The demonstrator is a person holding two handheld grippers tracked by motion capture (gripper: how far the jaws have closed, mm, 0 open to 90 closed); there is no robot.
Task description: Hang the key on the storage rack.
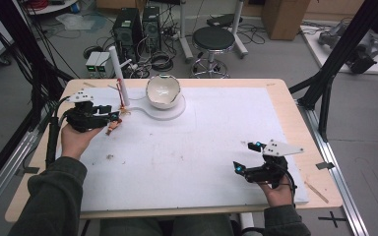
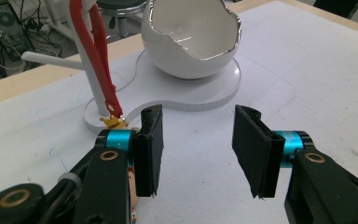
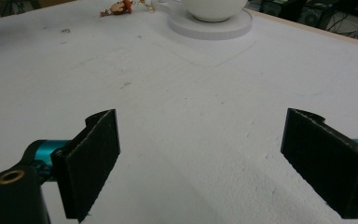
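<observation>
A white egg-shaped bowl (image 1: 163, 91) with a silver rim stands on a white base plate (image 1: 170, 114) at the back of the table. Beside it rises a white post (image 1: 115, 64) from which a red strap (image 1: 120, 93) hangs. A small figure charm (image 1: 113, 127) at the strap's end lies on the table. My left gripper (image 1: 114, 116) is level with the charm, which lies just outside its left jaw. In the left gripper view my left gripper (image 2: 198, 154) is open with nothing between the jaws, facing the bowl (image 2: 191, 42) and the strap (image 2: 100, 51). My right gripper (image 1: 245, 156) is open over bare table at the front right.
The white mat (image 1: 202, 147) covers most of the wooden table (image 1: 295, 113). In the right gripper view the bowl (image 3: 212, 8) and charm (image 3: 119, 7) lie far ahead of my right gripper (image 3: 214, 163). A stool (image 1: 212, 42), computer cases and cables stand on the floor behind.
</observation>
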